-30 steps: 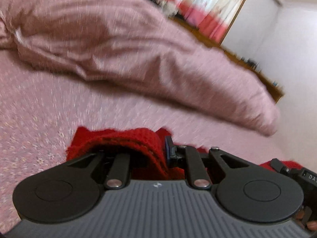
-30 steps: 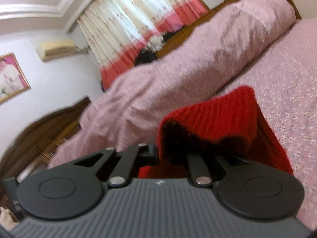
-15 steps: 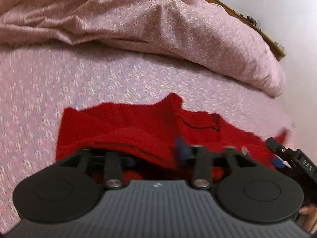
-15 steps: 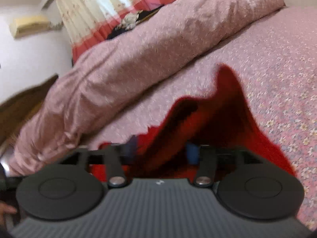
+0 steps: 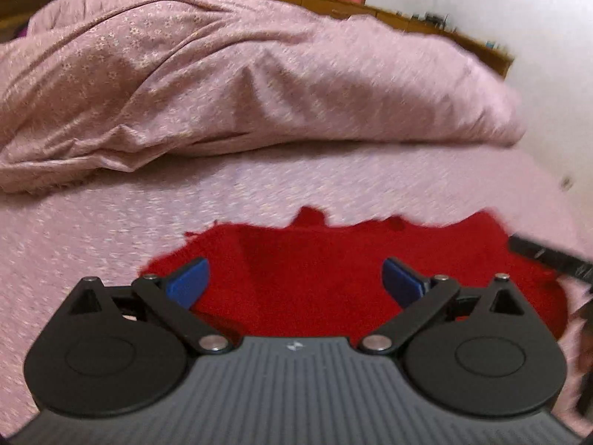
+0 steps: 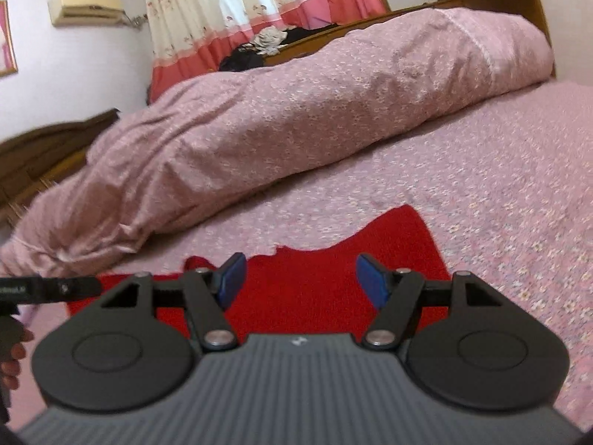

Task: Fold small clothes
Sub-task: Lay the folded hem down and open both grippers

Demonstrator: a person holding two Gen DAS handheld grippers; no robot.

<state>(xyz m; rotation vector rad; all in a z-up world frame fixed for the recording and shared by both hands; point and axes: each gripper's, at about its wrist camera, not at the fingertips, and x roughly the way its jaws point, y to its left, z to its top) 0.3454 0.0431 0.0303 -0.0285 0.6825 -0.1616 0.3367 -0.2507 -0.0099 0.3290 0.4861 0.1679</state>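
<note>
Your left tongs (image 5: 294,282): jaws just been opening, now spread wide, nothing pinched, red knit garment (image 5: 315,263) lying beneath the gap. Your right tongs (image 6: 301,278): jaws just been opening, now spread, empty, above same garment. Garment lies on pink floral bed (image 6: 500,193), near you. Rumpled pink duvet (image 5: 241,85) heaped beyond it.
</note>
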